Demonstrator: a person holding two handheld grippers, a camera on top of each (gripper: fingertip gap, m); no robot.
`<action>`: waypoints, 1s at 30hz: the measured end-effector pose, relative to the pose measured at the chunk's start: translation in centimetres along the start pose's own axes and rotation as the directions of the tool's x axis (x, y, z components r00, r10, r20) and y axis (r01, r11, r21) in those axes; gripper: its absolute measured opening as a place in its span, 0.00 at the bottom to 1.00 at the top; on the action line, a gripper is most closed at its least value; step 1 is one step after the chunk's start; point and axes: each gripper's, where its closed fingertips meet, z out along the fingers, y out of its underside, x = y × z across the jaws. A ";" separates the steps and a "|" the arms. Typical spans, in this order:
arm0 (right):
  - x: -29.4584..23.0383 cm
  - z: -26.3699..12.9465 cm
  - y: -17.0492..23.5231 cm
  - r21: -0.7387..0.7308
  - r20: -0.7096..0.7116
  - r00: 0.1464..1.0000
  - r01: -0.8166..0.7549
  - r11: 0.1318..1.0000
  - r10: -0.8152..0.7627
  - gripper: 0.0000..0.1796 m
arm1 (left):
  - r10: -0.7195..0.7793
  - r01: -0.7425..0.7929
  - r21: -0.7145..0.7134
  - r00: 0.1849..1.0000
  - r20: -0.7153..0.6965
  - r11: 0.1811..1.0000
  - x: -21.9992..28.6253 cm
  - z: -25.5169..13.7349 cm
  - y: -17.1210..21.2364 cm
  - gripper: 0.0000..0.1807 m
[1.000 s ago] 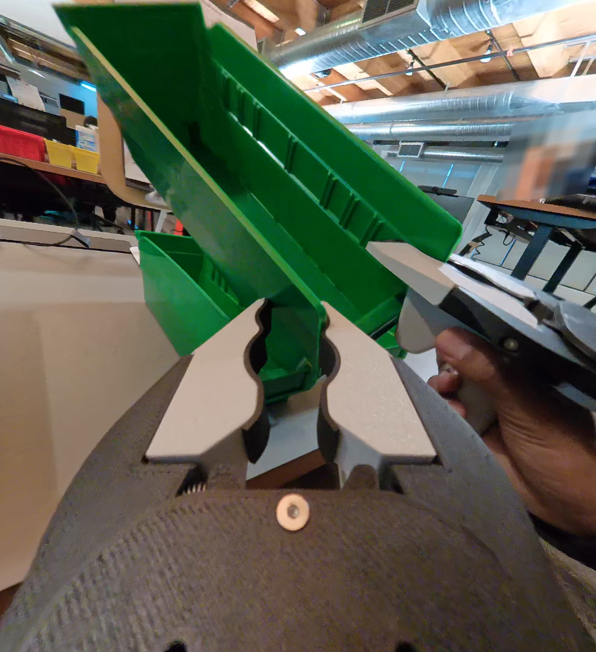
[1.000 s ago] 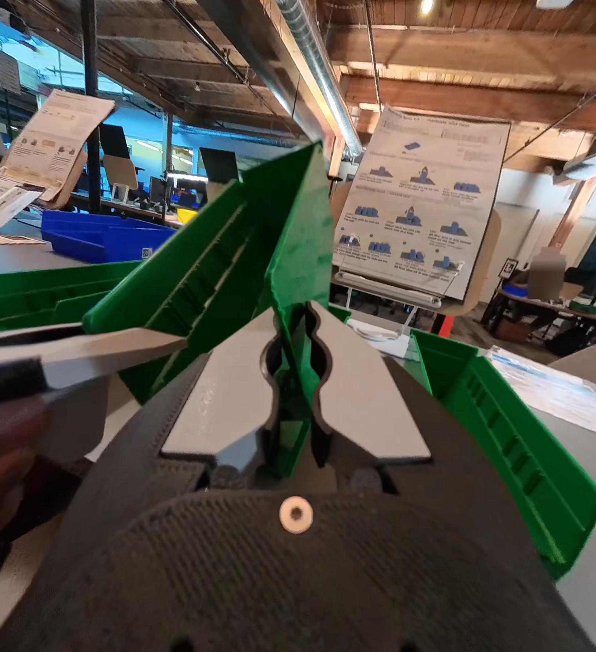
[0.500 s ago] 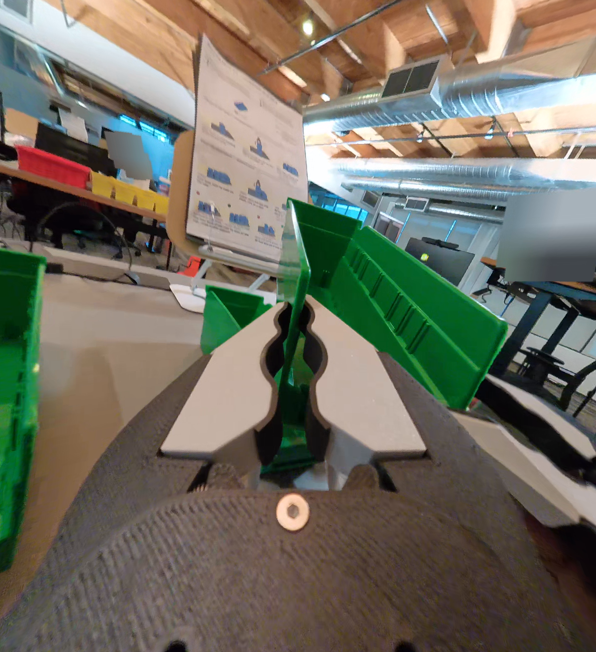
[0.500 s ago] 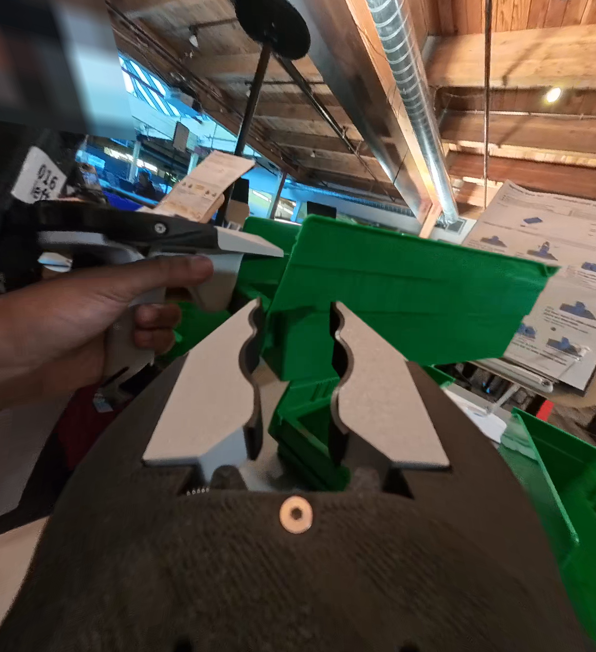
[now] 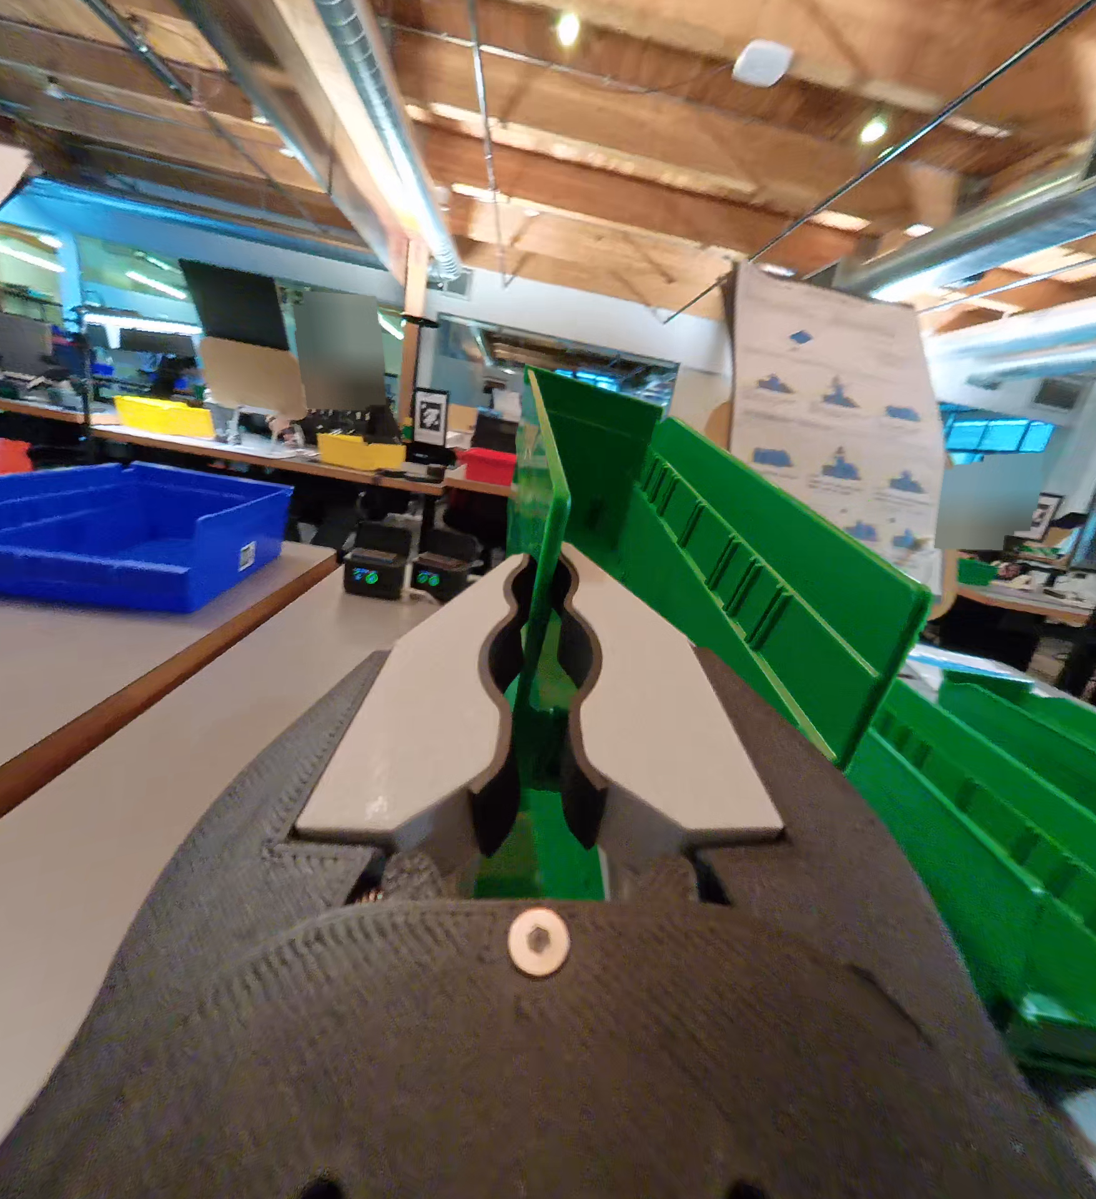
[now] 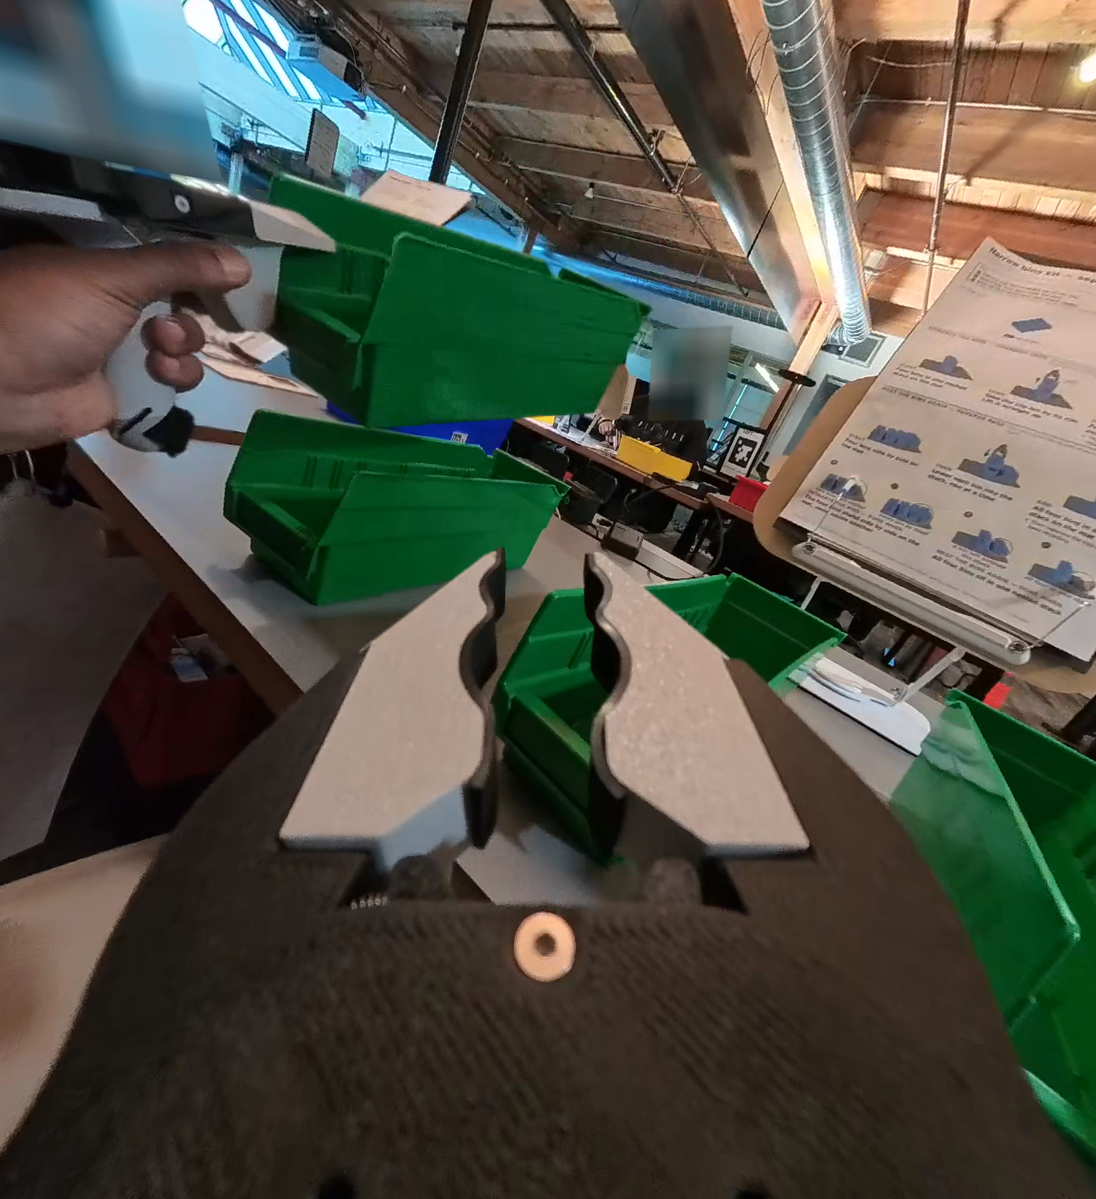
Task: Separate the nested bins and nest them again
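Left gripper (image 5: 542, 584) clenching the thin wall of a long green plastic bin (image 5: 746, 584), holding it tilted above the grey counter (image 5: 78, 843), right gripper (image 6: 545, 584) hanging released over another green bin (image 6: 558, 707).

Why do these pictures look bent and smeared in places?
Both views come from wide-angle lenses, so the ceiling beams and table edges curve. In the left wrist view the lifted green bin is sharp but the lower right corner smears. In the right wrist view the hand and the nearest green bin blur with motion.
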 end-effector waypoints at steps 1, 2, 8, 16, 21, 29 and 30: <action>0.0 0.0 0.1 -0.003 0.002 1.000 0.003 1.000 -0.003 0.13 | 0.002 -0.002 -0.010 1.000 0.015 1.000 -0.6 0.0 0.5 0.01; -0.1 0.0 0.2 -0.006 0.004 1.000 0.006 1.000 -0.006 0.12 | 0.004 -0.003 -0.021 1.000 0.025 1.000 -1.0 0.1 1.0 0.01; 0.2 0.1 0.7 -0.018 0.005 1.000 0.004 1.000 -0.004 0.12 | 0.019 -0.016 -0.076 0.999 0.038 0.997 -1.4 0.4 2.8 0.01; 1.0 0.1 1.1 -0.032 -0.007 0.999 -0.034 0.999 0.034 0.11 | 0.057 -0.051 -0.123 0.997 0.046 0.991 -1.4 0.5 4.3 0.01; 0.9 0.1 1.2 -0.036 -0.004 1.000 -0.031 0.999 0.031 0.11 | 0.024 -0.017 -0.130 0.999 0.049 0.991 -1.8 0.5 4.7 0.01; 0.9 0.1 1.3 -0.038 -0.003 1.000 -0.025 0.999 0.025 0.11 | -0.017 0.022 -0.134 0.999 0.041 0.991 -1.9 0.4 4.6 0.01; 0.9 0.1 1.3 -0.040 -0.003 1.000 -0.025 0.999 0.025 0.11 | -0.002 0.007 -0.135 0.999 0.032 0.991 -1.8 0.4 4.6 0.01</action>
